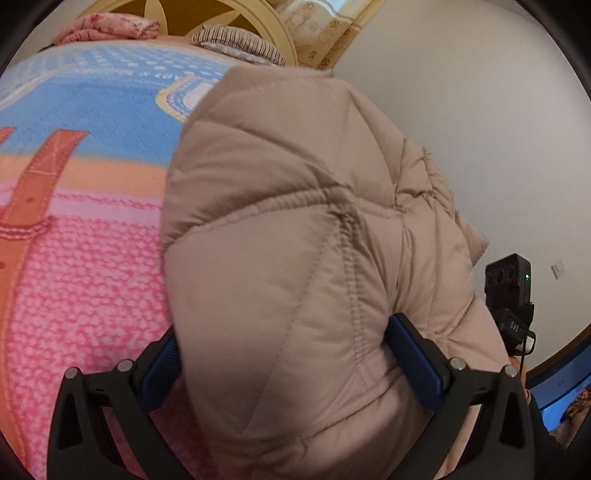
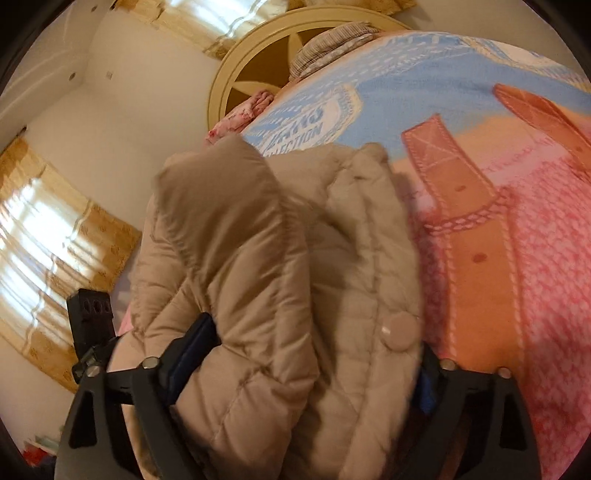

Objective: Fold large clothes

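A puffy beige quilted jacket [image 1: 295, 221] lies bunched on the bed and fills the middle of both views. Its bulk sits between the wide jaws of my left gripper [image 1: 290, 362]. The fabric creases and bulges over the right blue pad [image 1: 417, 354], so that grip presses on it. In the right wrist view the jacket [image 2: 240, 240], with a round button [image 2: 400, 328] on its front edge, also fills my right gripper [image 2: 310, 369]. Those jaws stand very wide. The right-hand pad is mostly hidden behind the fabric, and I see no clear pinch.
A pink, orange and blue printed bedspread [image 1: 92, 258] covers the bed [image 2: 517, 277]. A round cream headboard [image 2: 236, 74], a pink floral bundle [image 1: 110, 27] and a striped cushion [image 1: 240, 40] sit at the far end. The other gripper's black body [image 1: 509, 291] [image 2: 90, 314] is close beside the jacket.
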Tool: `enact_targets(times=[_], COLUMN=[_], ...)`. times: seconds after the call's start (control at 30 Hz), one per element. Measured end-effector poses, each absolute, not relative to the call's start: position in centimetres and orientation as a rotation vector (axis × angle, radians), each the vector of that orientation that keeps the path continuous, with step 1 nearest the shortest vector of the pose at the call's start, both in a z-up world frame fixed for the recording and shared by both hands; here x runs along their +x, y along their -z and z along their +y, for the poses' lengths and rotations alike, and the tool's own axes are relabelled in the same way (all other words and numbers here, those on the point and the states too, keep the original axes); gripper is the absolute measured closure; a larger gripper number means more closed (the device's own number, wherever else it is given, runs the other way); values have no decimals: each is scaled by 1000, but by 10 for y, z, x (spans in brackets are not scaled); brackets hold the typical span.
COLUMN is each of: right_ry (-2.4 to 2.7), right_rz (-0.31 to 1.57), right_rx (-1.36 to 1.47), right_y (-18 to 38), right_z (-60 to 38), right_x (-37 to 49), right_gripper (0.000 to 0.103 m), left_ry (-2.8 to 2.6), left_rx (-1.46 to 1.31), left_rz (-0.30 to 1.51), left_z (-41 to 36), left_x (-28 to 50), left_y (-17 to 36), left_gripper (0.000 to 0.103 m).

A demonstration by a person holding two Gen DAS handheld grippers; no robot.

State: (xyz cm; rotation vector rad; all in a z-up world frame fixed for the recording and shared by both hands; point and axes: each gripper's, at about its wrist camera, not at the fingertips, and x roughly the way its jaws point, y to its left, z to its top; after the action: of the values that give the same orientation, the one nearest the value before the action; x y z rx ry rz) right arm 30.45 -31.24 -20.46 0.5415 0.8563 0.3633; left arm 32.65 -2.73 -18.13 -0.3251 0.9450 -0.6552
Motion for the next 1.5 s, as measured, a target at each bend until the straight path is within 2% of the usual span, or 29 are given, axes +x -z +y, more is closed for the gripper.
enact_targets(times=[0.03, 0.07, 0.1, 0.17, 0.27, 0.57, 0.77, 1.13, 1.5], right_ry=[-408, -471, -487, -486, -515, -627, -733, -882, -954], right_rz=[866, 860, 844, 803, 768, 665, 672, 762, 858], right_rx=[547, 606, 644, 632, 703, 672, 618, 513, 432], right_y=[204, 206, 206, 201, 201, 149, 125, 124, 140], right_z=[-306, -305, -304, -302, -306, -268, -213, -94, -13], right_x=[310, 313, 312, 306, 302, 303, 330, 373, 395], right_gripper=[16, 43, 57, 65, 71, 74, 74, 74, 75], left_ry=[664, 664, 661, 657, 660, 566, 427, 203, 81], left_rx=[-306, -269, -225, -172, -161, -106, -83, -122, -169], left_rz=[936, 906, 867, 818, 792, 628, 588, 592, 621], left_z=[-33, -38, -41, -44, -39, -8, 33, 112, 149], left_x=[325, 319, 311, 296, 283, 234, 217, 219, 211], left_y=[178, 172, 163, 148, 130, 60, 41, 64, 90], left_gripper=[1, 14, 22, 49, 65, 68, 68, 68, 68])
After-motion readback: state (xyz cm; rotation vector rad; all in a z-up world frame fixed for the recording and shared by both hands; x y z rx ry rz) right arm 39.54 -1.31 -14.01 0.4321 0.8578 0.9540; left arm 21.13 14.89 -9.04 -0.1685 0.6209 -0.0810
